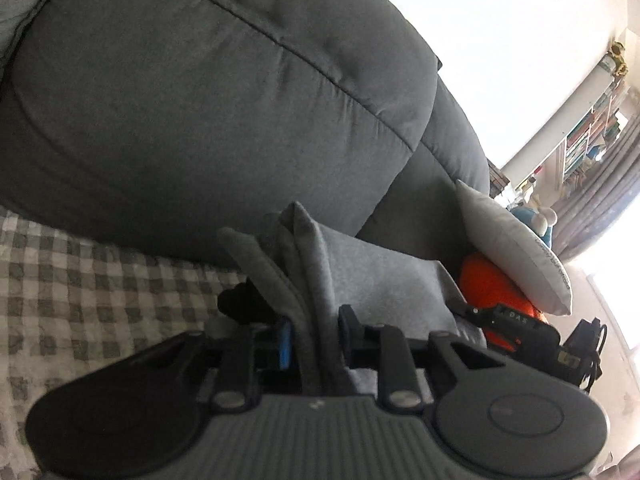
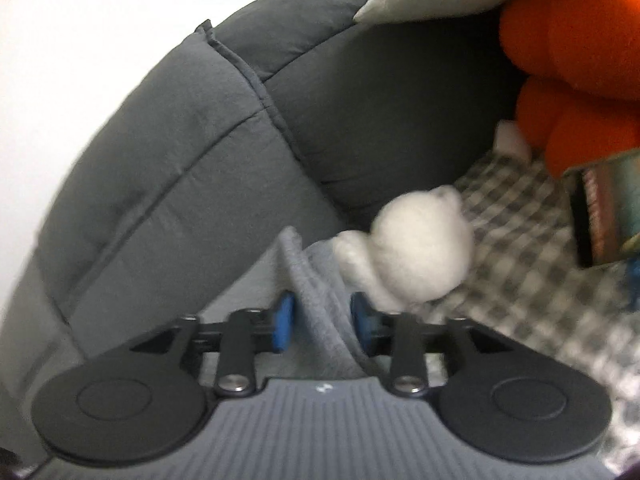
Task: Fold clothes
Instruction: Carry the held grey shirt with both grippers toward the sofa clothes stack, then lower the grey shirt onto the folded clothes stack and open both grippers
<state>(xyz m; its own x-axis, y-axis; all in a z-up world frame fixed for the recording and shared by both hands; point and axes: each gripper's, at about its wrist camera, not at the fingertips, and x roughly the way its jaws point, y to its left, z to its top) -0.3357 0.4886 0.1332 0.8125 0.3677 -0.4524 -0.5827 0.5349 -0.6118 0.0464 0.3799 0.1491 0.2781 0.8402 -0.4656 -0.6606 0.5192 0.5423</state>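
A grey pillow (image 1: 516, 248) at three o'clock is showing a line of small print, too blurred to read. White letters on a black device (image 1: 516, 322) are reading roughly "SVQX".

grey sofa (image 1: 200, 100), checked cover (image 1: 80, 280) on seat; grey garment (image 1: 380, 276), white plush (image 2: 420, 248) on cover.

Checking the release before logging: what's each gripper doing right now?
Left gripper: open, folded grey cloth garment loose between its fingers.
Right gripper: open, same garment between its fingers.
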